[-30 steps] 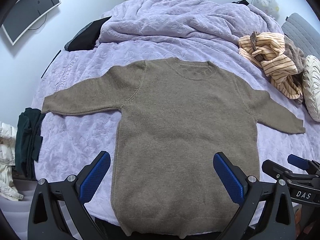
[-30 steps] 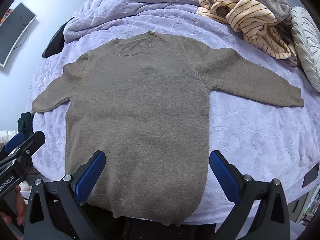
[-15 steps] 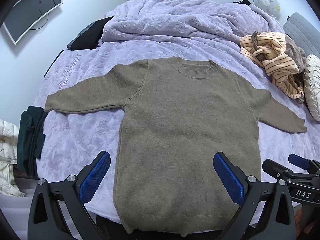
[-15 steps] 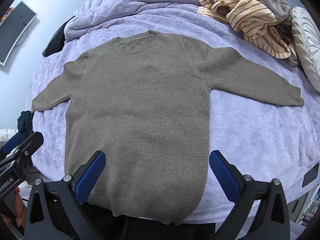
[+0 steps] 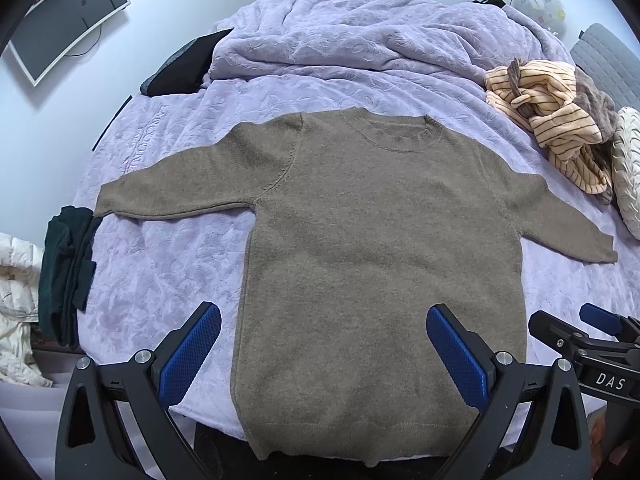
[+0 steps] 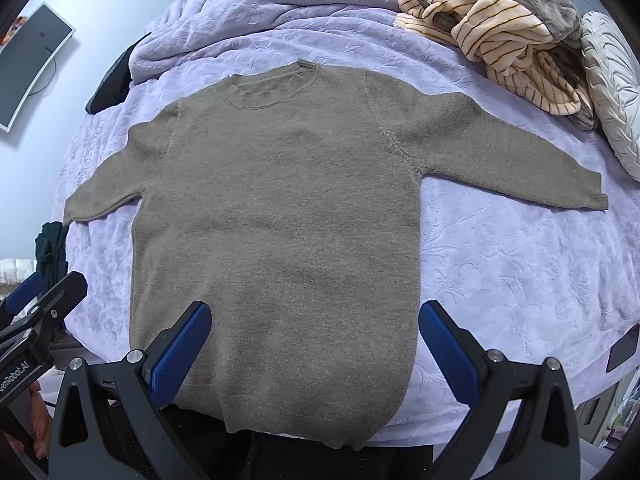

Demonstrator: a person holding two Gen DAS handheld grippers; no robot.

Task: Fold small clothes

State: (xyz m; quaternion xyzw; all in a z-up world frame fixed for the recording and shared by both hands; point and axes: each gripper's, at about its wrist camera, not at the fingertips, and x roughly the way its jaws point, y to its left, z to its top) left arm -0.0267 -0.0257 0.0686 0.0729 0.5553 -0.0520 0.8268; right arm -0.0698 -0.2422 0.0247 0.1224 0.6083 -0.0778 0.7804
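A brown sweater (image 5: pixel 372 240) lies flat on the bed (image 5: pixel 168 256), sleeves spread, collar away from the grippers and hem at the near edge. The left gripper (image 5: pixel 322 354) and right gripper (image 6: pixel 314 350) hang above the hem, jaws wide apart and empty. A striped garment (image 6: pixel 504 36) is heaped beyond the sweater's right sleeve.

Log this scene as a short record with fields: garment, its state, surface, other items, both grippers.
garment: brown sweater
state: spread flat, face up, both sleeves out, unfolded; hem hangs over the near bed edge
surface: lilac bedspread
other items: striped garment heaped at far right; dark green clothes at left edge
left gripper: open, empty, above the hem
right gripper: open, empty, above the hem
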